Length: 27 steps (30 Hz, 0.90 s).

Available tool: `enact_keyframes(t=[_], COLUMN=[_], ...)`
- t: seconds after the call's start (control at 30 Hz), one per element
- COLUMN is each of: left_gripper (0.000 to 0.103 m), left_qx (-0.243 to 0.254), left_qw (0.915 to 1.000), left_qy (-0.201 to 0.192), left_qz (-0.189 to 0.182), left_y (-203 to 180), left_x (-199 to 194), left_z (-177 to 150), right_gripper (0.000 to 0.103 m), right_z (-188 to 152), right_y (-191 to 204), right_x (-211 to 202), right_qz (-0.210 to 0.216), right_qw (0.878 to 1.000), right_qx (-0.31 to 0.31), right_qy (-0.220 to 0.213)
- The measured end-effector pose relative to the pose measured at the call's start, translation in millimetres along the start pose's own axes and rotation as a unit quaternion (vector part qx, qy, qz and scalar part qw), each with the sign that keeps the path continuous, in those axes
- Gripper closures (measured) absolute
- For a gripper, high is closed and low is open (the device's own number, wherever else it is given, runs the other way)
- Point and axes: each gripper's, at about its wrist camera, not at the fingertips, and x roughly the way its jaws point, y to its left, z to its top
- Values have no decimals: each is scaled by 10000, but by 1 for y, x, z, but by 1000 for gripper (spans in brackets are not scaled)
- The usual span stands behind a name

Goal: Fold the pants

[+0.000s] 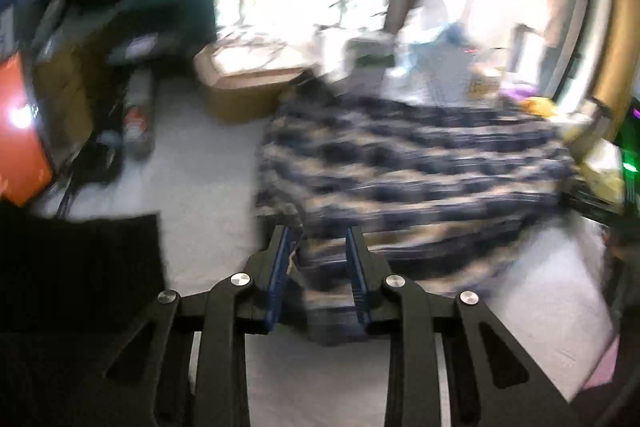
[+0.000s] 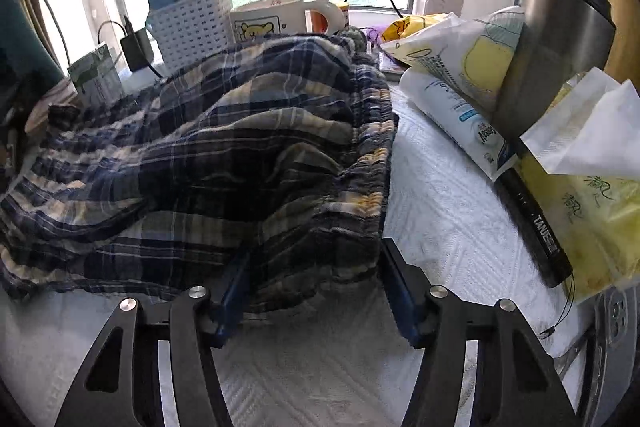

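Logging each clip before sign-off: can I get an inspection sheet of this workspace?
Surface: white quilted cover, bare in front.
Job's things: plaid pants spread and rumpled, elastic waistband toward the right.
Clutter: white basket, bear mug, tissue packs, steel kettle, cardboard box.
Grippers: left tool has fabric between its fingers, grip unclear through blur; right tool open, straddling the pants' edge.
Cables: black lead from charger; another at the window.
Surroundings: window with railing, greenery outside.

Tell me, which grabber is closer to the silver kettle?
Right. The right gripper sits at the pants' waistband, with the silver kettle just up to its right. The left gripper pinches the pants' other end; no kettle shows in its view.
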Motion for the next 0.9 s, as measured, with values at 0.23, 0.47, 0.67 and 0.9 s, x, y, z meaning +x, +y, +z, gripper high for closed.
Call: enact_keyframes(t=[0.23,0.47,0.67,0.9], left_gripper=[74,67,97,103], left_qx=[764,1594,1741,1642], left_qw=[9925,9809,9800,9773], left_qy=[446,855,771,913], left_qz=[-849,-718,-577,-980], left_y=[-82,-130,-131,-137], left_x=[17,50,63,41], left_z=[-17,-33,-35,-39], right_gripper=[40,40,40,40], right_z=[-3,-10,-15,-20], right_y=[-13,-20,-24,-19], right_x=[-19,-35,-33,-28], right_qz=[152,262,422,503], right_qw=[9995,9991,9984,9983], right_qx=[175,138,212,217], right_qy=[-204,-308,-310,-198])
